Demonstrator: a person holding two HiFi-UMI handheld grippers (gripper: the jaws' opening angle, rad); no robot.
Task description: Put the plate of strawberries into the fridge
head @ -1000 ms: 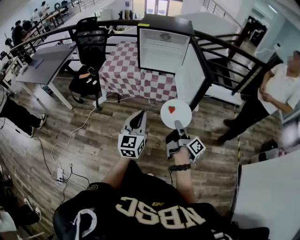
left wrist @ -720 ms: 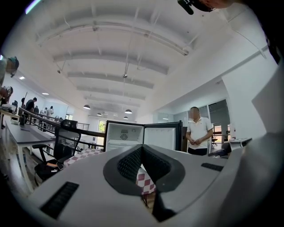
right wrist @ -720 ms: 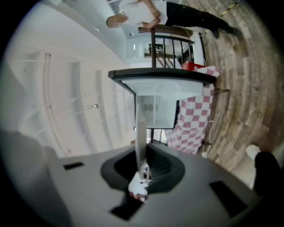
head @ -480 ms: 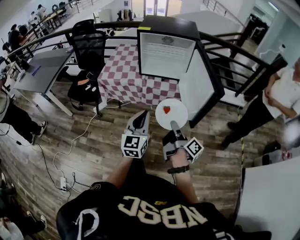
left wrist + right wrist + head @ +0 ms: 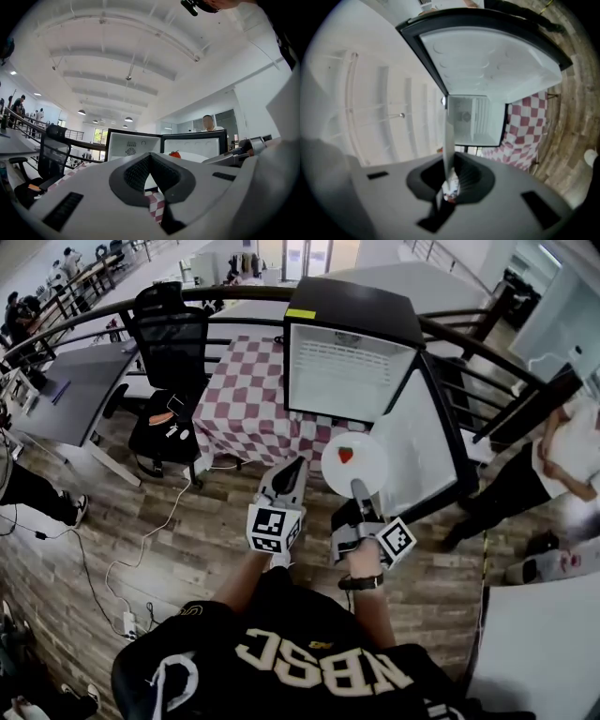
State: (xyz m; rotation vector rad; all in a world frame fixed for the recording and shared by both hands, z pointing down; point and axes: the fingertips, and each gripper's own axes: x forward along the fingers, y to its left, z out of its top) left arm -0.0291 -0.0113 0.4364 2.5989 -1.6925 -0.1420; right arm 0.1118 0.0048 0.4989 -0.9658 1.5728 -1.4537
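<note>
Round white flat plate, single red strawberry on top, held level just before open black mini fridge, white inside. Right gripper clamped on plate's near rim. Left gripper beside plate, jaws together, empty.

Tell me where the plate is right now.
Head view, centre: the plate, held by the right gripper, is just before the open fridge.

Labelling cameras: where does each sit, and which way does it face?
Head view: on the person's head, looking down at shirt, forearms, left gripper, and right gripper holding the plate.
Left gripper view: rides that gripper, level toward the fridge; shut fingers show.
Right gripper view: rolled sideways, facing the fridge; fingers pinch the plate.
Shared: all see the fridge.
</note>
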